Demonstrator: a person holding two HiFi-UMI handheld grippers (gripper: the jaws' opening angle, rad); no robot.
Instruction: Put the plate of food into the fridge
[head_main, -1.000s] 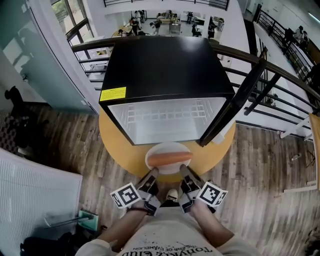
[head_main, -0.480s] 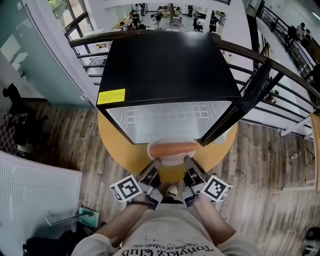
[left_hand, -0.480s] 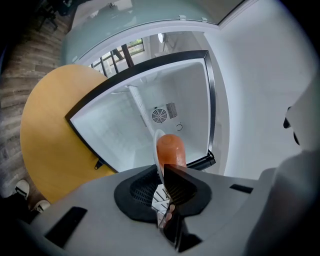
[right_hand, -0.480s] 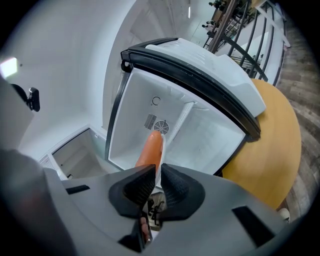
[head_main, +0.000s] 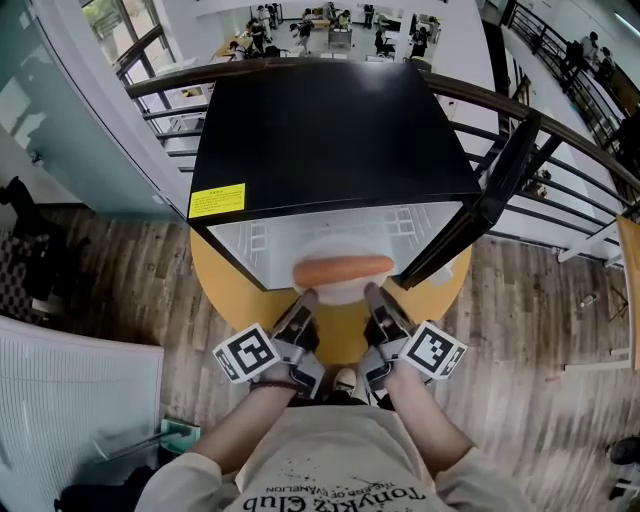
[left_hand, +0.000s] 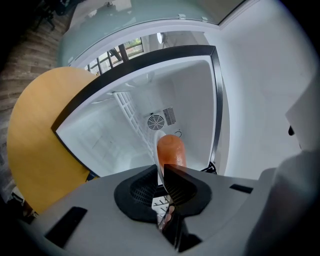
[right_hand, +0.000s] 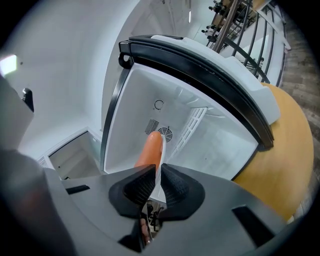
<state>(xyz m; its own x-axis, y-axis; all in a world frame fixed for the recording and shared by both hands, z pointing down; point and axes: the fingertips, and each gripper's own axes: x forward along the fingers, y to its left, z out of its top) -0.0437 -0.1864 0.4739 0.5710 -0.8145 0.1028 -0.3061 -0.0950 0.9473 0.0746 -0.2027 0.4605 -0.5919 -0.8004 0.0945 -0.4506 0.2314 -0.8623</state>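
A white plate (head_main: 340, 288) carrying a long orange sausage (head_main: 343, 269) hangs at the mouth of the open black mini fridge (head_main: 330, 130), just over its white interior (head_main: 270, 243). My left gripper (head_main: 305, 299) is shut on the plate's near-left rim, and my right gripper (head_main: 371, 294) is shut on its near-right rim. The left gripper view has the jaws (left_hand: 161, 176) pinching the thin rim with the sausage (left_hand: 171, 150) beyond them. In the right gripper view the jaws (right_hand: 155, 182) clamp the rim the same way, the sausage (right_hand: 151, 149) pointing at the fridge's back wall.
The fridge stands on a round yellow table (head_main: 340, 335). Its door (head_main: 480, 205) swings open to the right. A wire shelf (left_hand: 131, 116) and a round fan vent (left_hand: 155, 122) show inside. A dark railing (head_main: 560, 130) runs behind, with wooden floor around the table.
Both grippers have carried the plate forward, from above the table's front part to the fridge opening. Both grips have stayed the same.
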